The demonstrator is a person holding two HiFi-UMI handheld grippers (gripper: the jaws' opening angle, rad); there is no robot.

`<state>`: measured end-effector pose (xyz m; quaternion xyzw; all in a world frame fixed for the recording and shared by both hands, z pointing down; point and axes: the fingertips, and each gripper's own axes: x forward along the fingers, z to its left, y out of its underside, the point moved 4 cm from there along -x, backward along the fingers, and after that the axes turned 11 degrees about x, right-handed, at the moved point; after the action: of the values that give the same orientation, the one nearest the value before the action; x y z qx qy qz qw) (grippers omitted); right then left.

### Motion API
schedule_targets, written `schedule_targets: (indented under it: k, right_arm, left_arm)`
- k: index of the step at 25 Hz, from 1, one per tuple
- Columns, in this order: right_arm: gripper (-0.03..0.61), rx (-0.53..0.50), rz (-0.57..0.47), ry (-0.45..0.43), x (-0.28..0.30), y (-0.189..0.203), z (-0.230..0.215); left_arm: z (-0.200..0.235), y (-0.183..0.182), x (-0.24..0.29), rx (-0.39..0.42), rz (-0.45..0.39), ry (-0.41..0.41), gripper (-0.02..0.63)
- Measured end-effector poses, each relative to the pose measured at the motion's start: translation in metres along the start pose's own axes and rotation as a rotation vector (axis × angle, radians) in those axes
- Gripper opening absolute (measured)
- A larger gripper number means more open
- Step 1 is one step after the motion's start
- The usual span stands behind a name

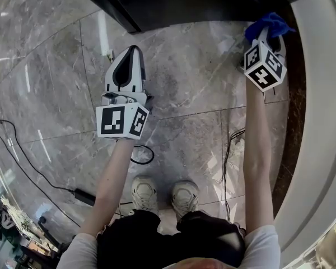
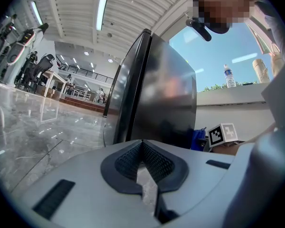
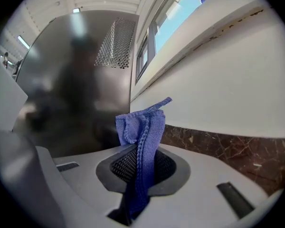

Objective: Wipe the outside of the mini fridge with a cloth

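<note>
head view looks steeply down at the floor [image 1: 56, 94]. both gripper views, low and near, share the mini fridge [image 2: 161, 94].

Two grippers are showing, left gripper [image 1: 135, 50] and right gripper [image 1: 267, 33]; one cloth [image 1: 267, 21], one mini fridge [image 2: 162, 93] and two shoes [image 1: 144, 193] [image 1: 185, 195] are showing too.

White tee [image 1: 261, 246], black shorts [image 1: 157, 241], pale sneakers [image 1: 144, 194]
</note>
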<state>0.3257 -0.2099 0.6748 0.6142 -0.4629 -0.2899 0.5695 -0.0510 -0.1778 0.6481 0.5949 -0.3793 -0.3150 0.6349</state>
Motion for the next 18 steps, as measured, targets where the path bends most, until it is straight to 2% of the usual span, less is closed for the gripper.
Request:
schedule_targets:
  k: [6, 10, 12, 15, 18]
  right_arm:
    - [0.067, 0.116, -0.029, 0.033, -0.02, -0.011, -0.005]
    - [0.067, 0.132, -0.069, -0.066, -0.065, -0.028, 0.031]
    - [0.067, 0.125, -0.058, -0.128, -0.094, -0.034, 0.054]
    - [0.067, 0.144, -0.02, -0.184, -0.13, -0.051, 0.083]
    - [0.067, 0.177, 0.048, -0.224, -0.157, -0.078, 0.11]
  left_arm:
    - [0.008, -0.003, -0.006, -0.002, -0.007, -0.014, 0.005]
    - [0.01, -0.014, -0.007, 0.009, -0.003, -0.012, 0.005]
    - [0.006, -0.025, -0.009, 0.041, 0.006, 0.0, 0.005]
    - [0.004, -0.055, -0.009, 0.067, -0.009, 0.004, 0.005]
    - [0.004, -0.102, -0.009, 0.093, -0.03, 0.029, 0.005]
